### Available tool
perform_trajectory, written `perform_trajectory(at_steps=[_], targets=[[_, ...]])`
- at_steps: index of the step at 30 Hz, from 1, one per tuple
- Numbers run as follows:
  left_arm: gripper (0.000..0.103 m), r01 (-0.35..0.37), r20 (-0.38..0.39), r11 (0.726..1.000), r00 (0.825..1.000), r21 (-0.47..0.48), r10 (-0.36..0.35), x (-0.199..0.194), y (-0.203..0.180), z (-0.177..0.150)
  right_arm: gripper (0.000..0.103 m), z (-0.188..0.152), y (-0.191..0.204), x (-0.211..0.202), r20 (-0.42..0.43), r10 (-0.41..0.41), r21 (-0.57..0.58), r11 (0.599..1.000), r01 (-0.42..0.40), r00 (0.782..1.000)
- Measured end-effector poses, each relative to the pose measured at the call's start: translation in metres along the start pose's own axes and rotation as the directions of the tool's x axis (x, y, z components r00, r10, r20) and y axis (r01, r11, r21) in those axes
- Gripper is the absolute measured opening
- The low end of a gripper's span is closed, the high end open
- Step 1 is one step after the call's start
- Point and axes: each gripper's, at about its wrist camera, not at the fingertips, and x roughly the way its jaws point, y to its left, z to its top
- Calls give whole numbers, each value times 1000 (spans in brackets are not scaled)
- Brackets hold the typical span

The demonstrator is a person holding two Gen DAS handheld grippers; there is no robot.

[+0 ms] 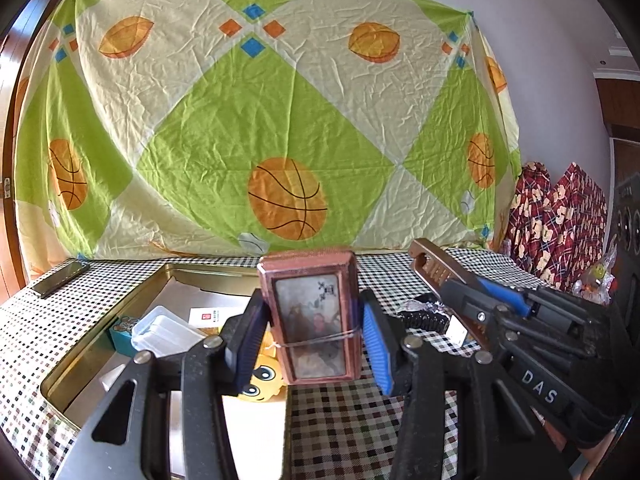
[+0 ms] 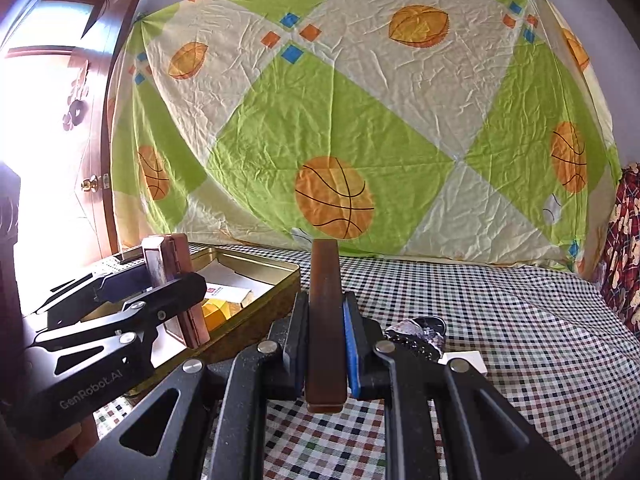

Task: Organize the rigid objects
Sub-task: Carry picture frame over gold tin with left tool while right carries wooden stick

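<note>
Left gripper (image 1: 314,332), black with blue pads, clamps an upright reddish-brown rectangular box (image 1: 310,316) by its sides. Right gripper (image 2: 326,350), same build, pinches a thin brown wooden piece (image 2: 325,320) edge-on, just beside the left

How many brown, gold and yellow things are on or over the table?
Brown: 2, the picture box and the flat bar
Gold: 1, the tin tray
Yellow: 1, the cartoon toy
Total: 4
</note>
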Motion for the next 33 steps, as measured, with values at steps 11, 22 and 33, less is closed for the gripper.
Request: perform_trajectory(at_steps=[11, 22, 33], targets=[[46, -21, 3, 999, 1000, -32, 21, -4, 21, 2, 17, 2, 23, 6, -4, 32, -27, 999, -32, 999], [46, -43, 0, 997, 999, -58, 44, -7, 41, 0, 17, 2, 38, 11, -4, 55, -35, 998, -56, 998], [46, -59, 0, 995, 998, -75, 59, -12, 55, 1, 17, 4, 55, 18, -8, 84, -56, 995, -84, 996]])
